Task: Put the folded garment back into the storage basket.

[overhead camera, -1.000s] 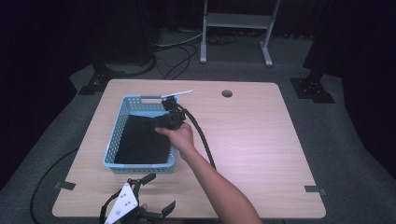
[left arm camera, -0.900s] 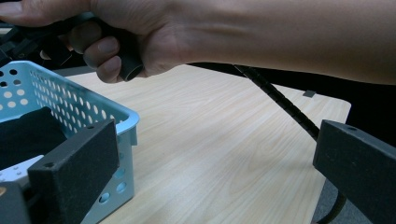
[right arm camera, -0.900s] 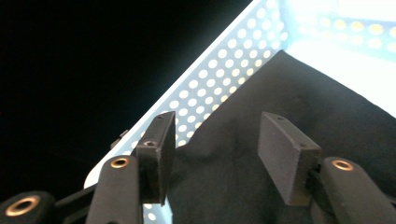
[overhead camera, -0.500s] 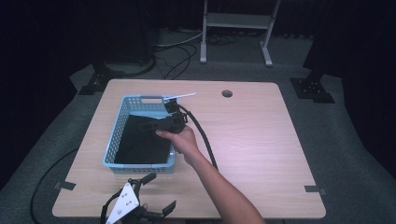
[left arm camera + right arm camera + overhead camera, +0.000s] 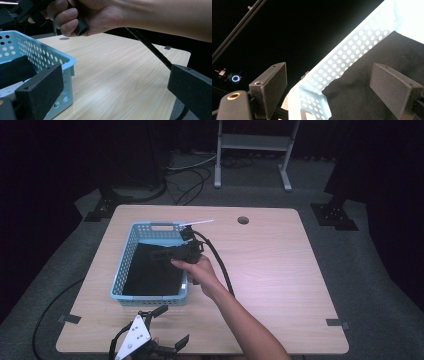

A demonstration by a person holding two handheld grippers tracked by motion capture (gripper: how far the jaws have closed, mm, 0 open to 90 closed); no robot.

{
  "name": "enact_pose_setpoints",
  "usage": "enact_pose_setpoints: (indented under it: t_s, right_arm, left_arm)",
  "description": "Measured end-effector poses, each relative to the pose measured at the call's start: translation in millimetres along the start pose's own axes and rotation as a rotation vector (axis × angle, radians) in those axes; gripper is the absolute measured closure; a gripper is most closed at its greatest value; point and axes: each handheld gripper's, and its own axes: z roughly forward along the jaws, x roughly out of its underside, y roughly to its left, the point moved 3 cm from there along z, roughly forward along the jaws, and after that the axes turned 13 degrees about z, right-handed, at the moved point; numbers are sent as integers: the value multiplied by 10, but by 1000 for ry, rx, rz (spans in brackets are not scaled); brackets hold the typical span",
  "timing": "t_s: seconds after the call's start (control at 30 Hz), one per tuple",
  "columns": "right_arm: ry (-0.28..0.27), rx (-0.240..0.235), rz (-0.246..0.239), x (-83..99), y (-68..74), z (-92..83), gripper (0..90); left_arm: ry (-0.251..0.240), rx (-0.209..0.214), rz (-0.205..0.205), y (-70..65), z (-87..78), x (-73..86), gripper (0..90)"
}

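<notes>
Trouble could start at the bench's near edge, at 6 o'clock: the left hand-held gripper, jaws wide apart and empty, sits partly past that edge with its cable trailing off, so a tug could pull it down. Farther in, at 10 o'clock, the right hand-held gripper hovers over the light blue perforated plastic basket; its jaws have just been opening and nothing is between them. The black folded cloth lies inside the basket, below the jaws. I judge the jaws could catch a fold on withdrawal and drag the cloth out, or the cable could nudge the basket. Count: two grippers, one basket, one cloth.
</notes>
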Motion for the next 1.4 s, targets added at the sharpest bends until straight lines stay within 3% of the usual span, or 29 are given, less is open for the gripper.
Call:
enact_pose_setpoints:
  t_s: [0.13,0.23,0.5,1.17,1.4]
  right_arm:
    - [-2,-2,-12,10,-11,-33,123]
    - [0,38,-38,28,-29,-78,121]
    - [-5,49,-61,97,-64,-181,114]
    - [-21,36,-67,208,-125,-400,114]
    - [-21,7,-59,260,-117,-441,114]
  left_arm:
    - [3,-1,-2,16,-17,10,0]
    - [0,-7,-3,22,-24,10,0]
    - [6,-2,4,0,-11,10,0]
    - [15,-3,10,3,-12,21,0]
    - [20,0,12,-8,-4,24,0]
